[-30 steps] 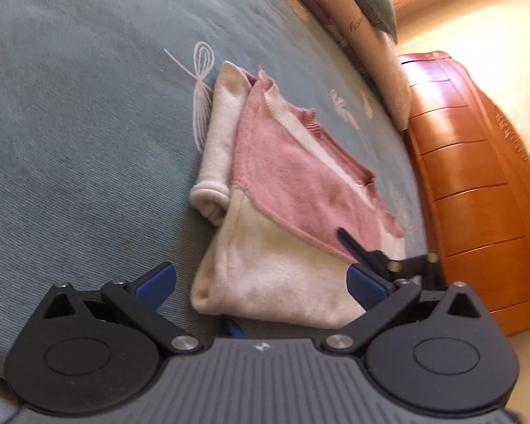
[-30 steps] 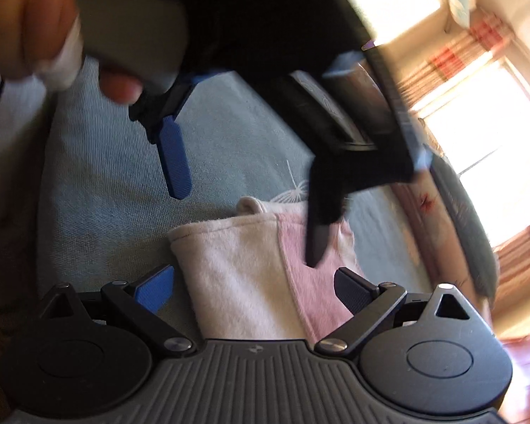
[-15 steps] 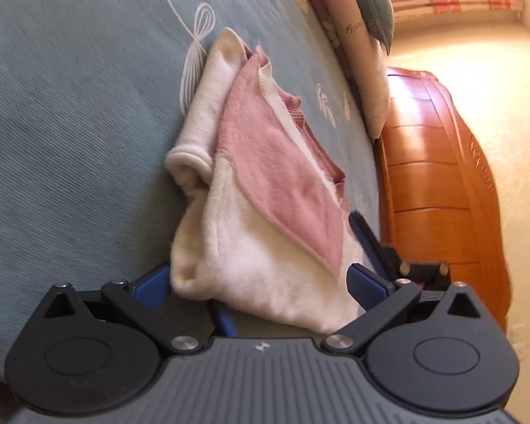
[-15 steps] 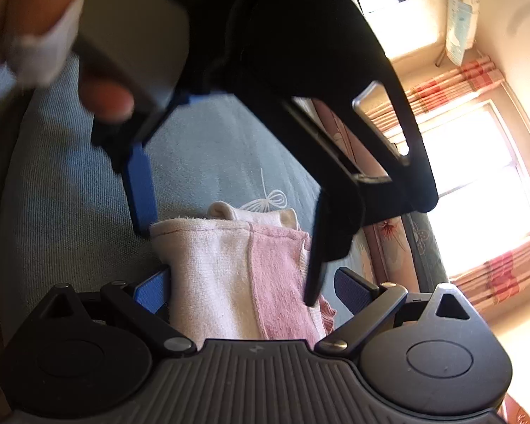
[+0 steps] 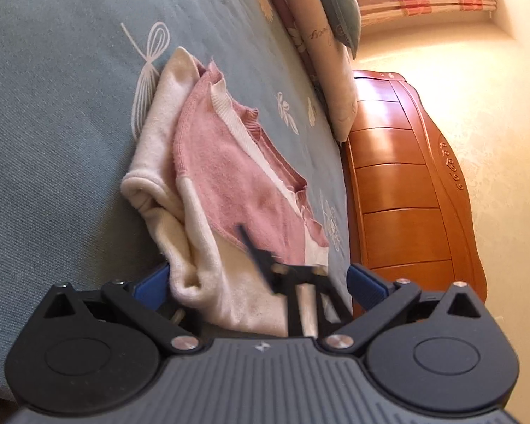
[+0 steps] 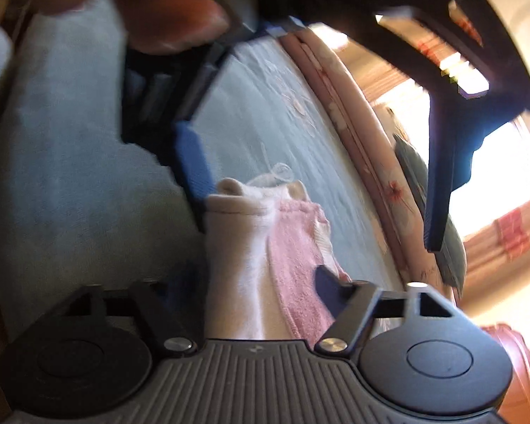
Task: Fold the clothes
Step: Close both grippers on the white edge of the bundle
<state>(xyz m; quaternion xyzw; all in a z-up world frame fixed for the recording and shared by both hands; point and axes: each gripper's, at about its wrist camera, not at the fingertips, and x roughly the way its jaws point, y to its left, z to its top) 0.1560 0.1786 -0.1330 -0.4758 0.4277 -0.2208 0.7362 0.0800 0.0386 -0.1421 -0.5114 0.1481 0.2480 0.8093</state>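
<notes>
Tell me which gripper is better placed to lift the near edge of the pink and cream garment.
Right, probably. The right gripper is closing with the garment between its fingers. The left gripper stands open around the near edge, its pads apart from the cloth.

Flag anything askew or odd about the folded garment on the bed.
The pink-and-cream garment is folded unevenly: its cream sleeve bulges out beyond one side, and the pink collar edge lies rumpled. No damage shows.
</notes>
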